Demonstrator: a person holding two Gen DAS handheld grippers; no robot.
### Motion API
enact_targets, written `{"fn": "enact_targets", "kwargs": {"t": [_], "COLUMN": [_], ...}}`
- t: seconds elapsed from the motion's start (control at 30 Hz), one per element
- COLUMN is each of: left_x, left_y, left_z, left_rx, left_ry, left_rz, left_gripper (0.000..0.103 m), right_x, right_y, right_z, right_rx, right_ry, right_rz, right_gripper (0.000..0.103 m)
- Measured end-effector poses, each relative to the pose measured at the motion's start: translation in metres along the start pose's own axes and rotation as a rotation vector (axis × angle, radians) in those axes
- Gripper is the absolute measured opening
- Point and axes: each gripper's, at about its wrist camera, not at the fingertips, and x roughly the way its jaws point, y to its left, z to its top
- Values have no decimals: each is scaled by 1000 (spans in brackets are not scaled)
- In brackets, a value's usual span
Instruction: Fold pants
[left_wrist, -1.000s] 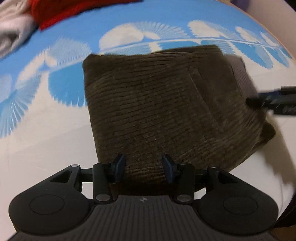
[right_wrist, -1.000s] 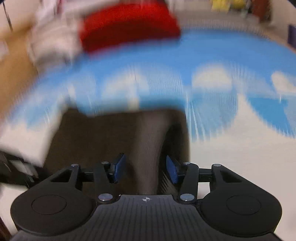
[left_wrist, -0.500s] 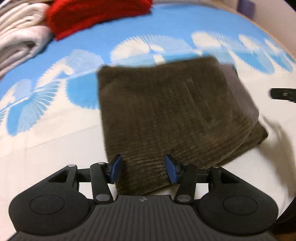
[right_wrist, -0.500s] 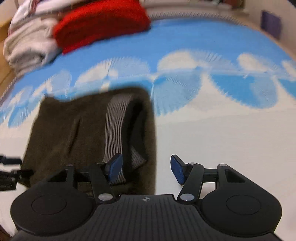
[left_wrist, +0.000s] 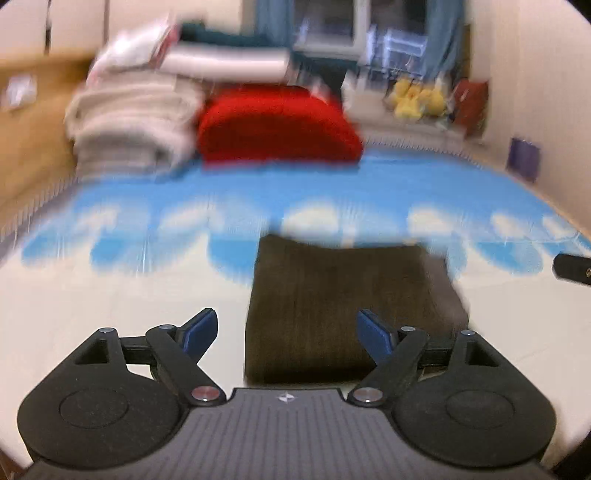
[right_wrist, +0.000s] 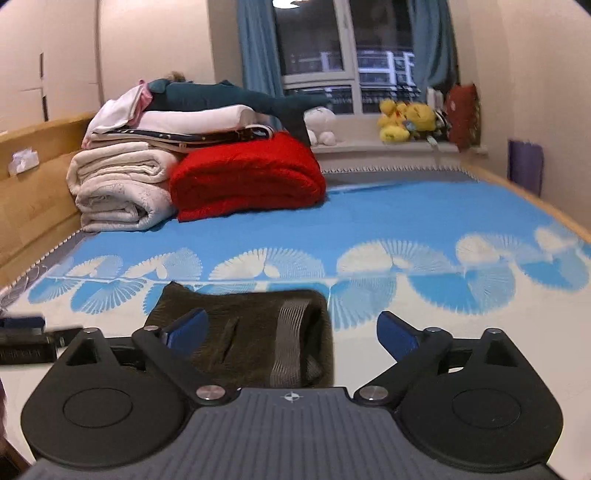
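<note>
Pants (left_wrist: 351, 306), left view: dark ribbed bundle folded on the bed (left_wrist: 110, 314), soft, limp, light; left gripper (left_wrist: 286, 332) empty, jaws opening. Right view: right gripper (right_wrist: 291, 332) likewise opening, holding nothing; striped waistband (right_wrist: 290, 339) uppermost. Best pinched at the thick folded edges.

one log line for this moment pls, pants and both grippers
pants: folded, lying flat on bed | left gripper: jaws opening, nothing held | right gripper: jaws opening, nothing held | fold: looks done
</note>
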Motion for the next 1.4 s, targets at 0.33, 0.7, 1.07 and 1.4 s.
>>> {"fn": "enact_targets", "kwargs": {"t": [0.33,0.7,1.07,1.4], "left_x": [31,38,42,44], "left_y": [-1,-5,-4,-8], "left_z": [0,-8,-9,-10], "left_rx": [-30,0,0,6], "left_ry": [84,91,112,120], "left_rz": [59,51,44,39], "left_gripper": [86,86,86,86], "right_x": [22,34,37,39], "right_y": [19,38,38,39], "right_z": [-21,-28,-31,-32], "right_rx": [-5,-119,-117,-116], "right_ry": [114,133,154,167], "right_rz": [-11,-2,-1,-3], "right_gripper": [98,98,98,98]}}
